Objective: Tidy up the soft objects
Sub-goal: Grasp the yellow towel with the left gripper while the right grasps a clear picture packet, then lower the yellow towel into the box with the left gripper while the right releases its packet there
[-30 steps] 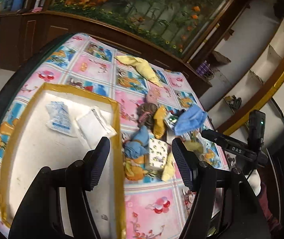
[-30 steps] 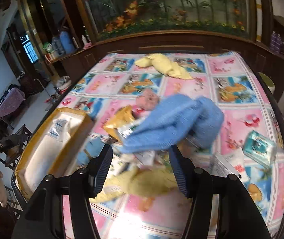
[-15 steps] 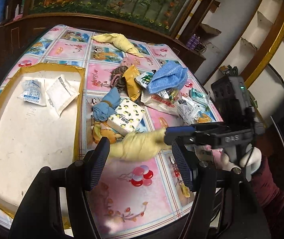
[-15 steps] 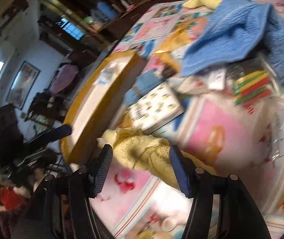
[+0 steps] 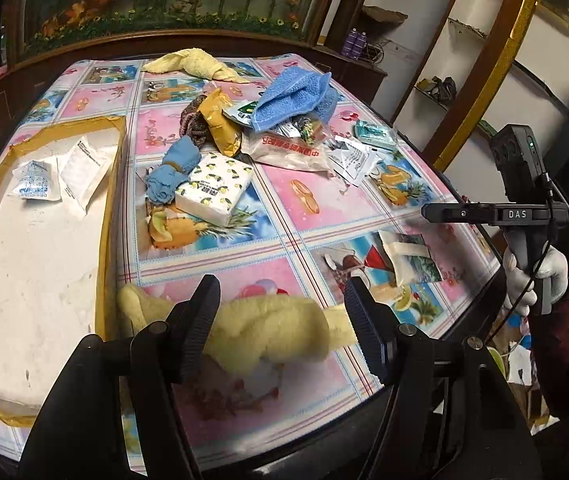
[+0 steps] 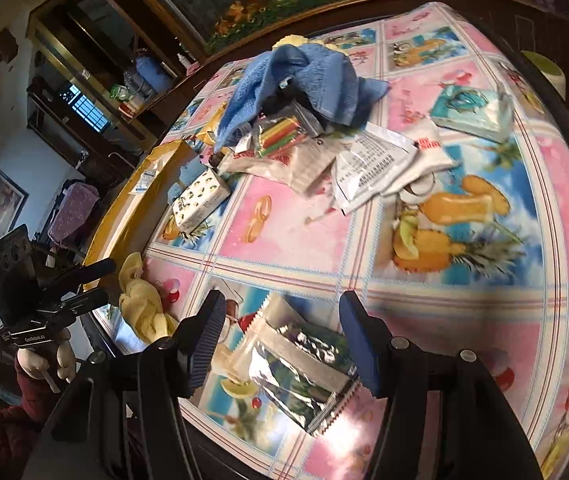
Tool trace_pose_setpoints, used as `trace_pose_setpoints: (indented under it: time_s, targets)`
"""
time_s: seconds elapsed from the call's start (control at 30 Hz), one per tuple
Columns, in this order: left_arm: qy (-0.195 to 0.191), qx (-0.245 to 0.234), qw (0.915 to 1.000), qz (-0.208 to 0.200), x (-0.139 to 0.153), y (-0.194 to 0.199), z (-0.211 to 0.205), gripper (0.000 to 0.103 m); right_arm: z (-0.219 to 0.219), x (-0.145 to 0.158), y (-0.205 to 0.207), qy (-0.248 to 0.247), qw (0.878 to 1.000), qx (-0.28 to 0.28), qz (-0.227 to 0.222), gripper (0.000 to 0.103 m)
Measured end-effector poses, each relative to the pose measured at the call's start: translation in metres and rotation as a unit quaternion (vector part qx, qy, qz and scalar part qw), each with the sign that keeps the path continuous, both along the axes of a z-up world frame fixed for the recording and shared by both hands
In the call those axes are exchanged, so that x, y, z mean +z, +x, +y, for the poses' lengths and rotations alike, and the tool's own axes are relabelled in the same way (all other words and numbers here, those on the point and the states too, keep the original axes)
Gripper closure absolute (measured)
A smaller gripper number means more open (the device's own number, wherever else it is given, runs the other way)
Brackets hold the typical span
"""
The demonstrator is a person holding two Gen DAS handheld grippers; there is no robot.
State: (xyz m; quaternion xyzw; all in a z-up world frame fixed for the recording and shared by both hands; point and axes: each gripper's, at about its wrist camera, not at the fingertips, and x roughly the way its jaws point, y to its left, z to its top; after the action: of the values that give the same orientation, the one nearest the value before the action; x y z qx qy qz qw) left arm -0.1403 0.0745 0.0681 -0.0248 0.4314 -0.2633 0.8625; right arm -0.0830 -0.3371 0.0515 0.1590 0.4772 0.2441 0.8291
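Left gripper: jaws parted, no pad pressing on anything; the yellow towel lies bunched on the table at its near edge, between and just beneath the two fingers, one end trailing toward the yellow-rimmed white tray at the table's left edge. Right gripper: jaws parted and grasping nothing, above a silver foil pouch at the near edge. From the right wrist view the yellow towel sits well to the left of this gripper, at the tray's near corner. A blue towel tops the central pile; a second yellow cloth lies at the far edge.
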Motion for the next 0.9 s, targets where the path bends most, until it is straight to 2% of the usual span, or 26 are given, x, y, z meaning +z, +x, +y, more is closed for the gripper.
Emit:
trace_pose_setpoints:
  time_s: [0.1, 0.23, 0.37, 0.43, 0.63, 0.73, 0.8, 0.9]
  targets:
    - [-0.010, 0.000, 0.9996, 0.027, -0.007, -0.014, 0.004, 0.038, 0.006, -0.007, -0.009, -0.028, 1.000, 0.012, 0.003, 0.043]
    - [-0.071, 0.019, 0.9916, 0.107, -0.030, -0.016, 0.010, 0.038, 0.021, -0.019, -0.006, -0.082, 0.996, 0.040, -0.002, 0.043]
    - [-0.116, 0.063, 0.9769, 0.168, -0.050, 0.001, 0.012, 0.038, 0.029, -0.023, -0.003, -0.074, 0.996, 0.052, -0.001, 0.043]
    - [-0.131, 0.072, 0.9730, 0.176, -0.051, 0.013, 0.010, 0.038, 0.034, -0.023, -0.005, -0.059, 0.996, 0.064, 0.005, 0.043]
    - [-0.089, 0.077, 0.9815, 0.150, -0.044, 0.048, -0.008, 0.038, 0.037, -0.021, -0.016, -0.059, 0.995, 0.075, 0.005, 0.043]
    - [-0.068, 0.075, 0.9856, 0.135, -0.040, 0.058, -0.015, 0.038, 0.038, -0.015, -0.021, -0.085, 0.994, 0.073, -0.018, 0.043]
    - [-0.068, 0.073, 0.9857, 0.136, -0.040, 0.065, -0.018, 0.038, 0.043, -0.010, -0.025, -0.110, 0.989, 0.088, -0.038, 0.041]
    - [-0.050, 0.074, 0.9849, 0.148, -0.048, 0.073, -0.027, 0.038, 0.056, -0.007, -0.025, -0.124, 0.983, 0.125, -0.054, 0.032]
